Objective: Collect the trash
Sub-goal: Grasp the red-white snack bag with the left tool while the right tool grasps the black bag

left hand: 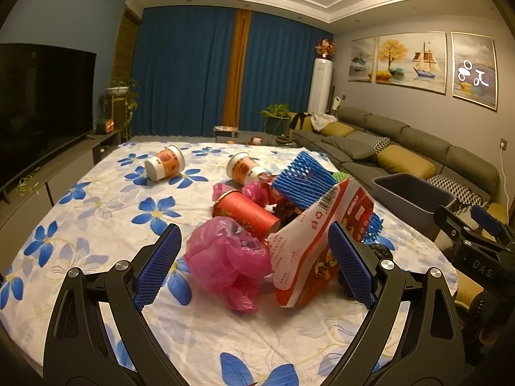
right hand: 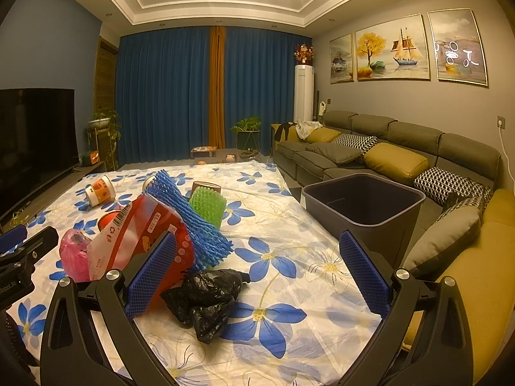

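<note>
A trash pile lies on the flowered tablecloth [left hand: 106,225]: a crumpled pink plastic bag [left hand: 225,263], a red-and-white snack bag [left hand: 318,244], a red paper cup [left hand: 248,215] on its side, blue foam netting [left hand: 302,180] and two orange-white cups [left hand: 165,164]. My left gripper [left hand: 257,267] is open, its pads either side of the pink bag and snack bag. My right gripper [right hand: 257,276] is open over a crumpled black plastic bag [right hand: 206,299]; the snack bag [right hand: 141,244], blue netting [right hand: 190,215] and green netting [right hand: 207,207] lie just beyond. The right gripper also shows at the left wrist view's right edge [left hand: 476,241].
A dark grey bin [right hand: 363,212] stands open past the table's right edge, in front of a grey sofa [right hand: 402,154] with yellow cushions. A TV [left hand: 38,103] on a low cabinet is at the left. Blue curtains hang behind.
</note>
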### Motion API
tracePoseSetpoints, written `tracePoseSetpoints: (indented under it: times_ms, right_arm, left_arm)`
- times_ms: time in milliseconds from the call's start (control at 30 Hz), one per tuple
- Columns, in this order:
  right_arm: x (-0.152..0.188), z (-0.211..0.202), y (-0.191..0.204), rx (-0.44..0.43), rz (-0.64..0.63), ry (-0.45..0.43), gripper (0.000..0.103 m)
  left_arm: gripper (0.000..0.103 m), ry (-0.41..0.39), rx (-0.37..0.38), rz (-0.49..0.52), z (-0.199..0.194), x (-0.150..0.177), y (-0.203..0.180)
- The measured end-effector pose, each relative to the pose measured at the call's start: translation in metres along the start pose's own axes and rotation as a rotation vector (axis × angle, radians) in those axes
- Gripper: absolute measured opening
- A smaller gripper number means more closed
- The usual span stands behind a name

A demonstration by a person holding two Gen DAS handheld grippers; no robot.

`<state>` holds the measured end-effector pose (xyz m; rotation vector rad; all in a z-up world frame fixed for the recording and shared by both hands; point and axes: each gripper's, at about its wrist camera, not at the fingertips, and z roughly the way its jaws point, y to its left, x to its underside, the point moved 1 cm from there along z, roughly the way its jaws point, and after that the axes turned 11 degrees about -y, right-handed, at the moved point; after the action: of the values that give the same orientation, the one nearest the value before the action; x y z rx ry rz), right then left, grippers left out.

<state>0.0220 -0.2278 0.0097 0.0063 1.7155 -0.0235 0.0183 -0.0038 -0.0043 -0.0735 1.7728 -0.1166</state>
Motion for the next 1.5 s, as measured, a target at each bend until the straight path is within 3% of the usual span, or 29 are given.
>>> tracePoseSetpoints:
  times_ms: [267,433,500,800,933,1033,1133,1233,1500]
  right_arm:
    - [0.009,0.013,-0.001,-0.032,0.004,0.020,0.094]
    - [0.015,0.021,-0.004,-0.039,0.011,0.043,0.089]
    - [0.018,0.025,-0.005,-0.041,0.012,0.057,0.080]
    - [0.028,0.041,-0.002,-0.074,0.007,0.103,0.077]
    - [0.032,0.048,0.001,-0.117,0.016,0.134,0.077]
    - [0.037,0.052,0.003,-0.132,0.017,0.154,0.077]
    - [0.044,0.054,0.004,-0.147,0.017,0.177,0.077]
    - [0.049,0.057,0.006,-0.163,0.018,0.194,0.074]
    - [0.067,0.067,0.013,-0.195,0.014,0.251,0.053]
  left_arm:
    - [0.087,-0.001,0.067,0.019,0.016,0.006,-0.008]
    - [0.077,0.044,0.126,0.035,0.039,0.012,-0.011]
    - [0.074,0.077,0.151,0.020,0.049,0.015,-0.009]
    - [0.066,0.150,0.208,0.014,0.075,0.023,-0.012]
    - [0.048,0.193,0.228,0.005,0.083,0.028,-0.012]
    - [0.032,0.195,0.236,0.001,0.081,0.031,-0.014]
    - [0.022,0.194,0.255,-0.016,0.080,0.030,-0.013]
    - [0.017,0.187,0.263,-0.027,0.079,0.029,-0.012]
    - [0.009,0.149,0.289,-0.073,0.070,0.022,-0.008]
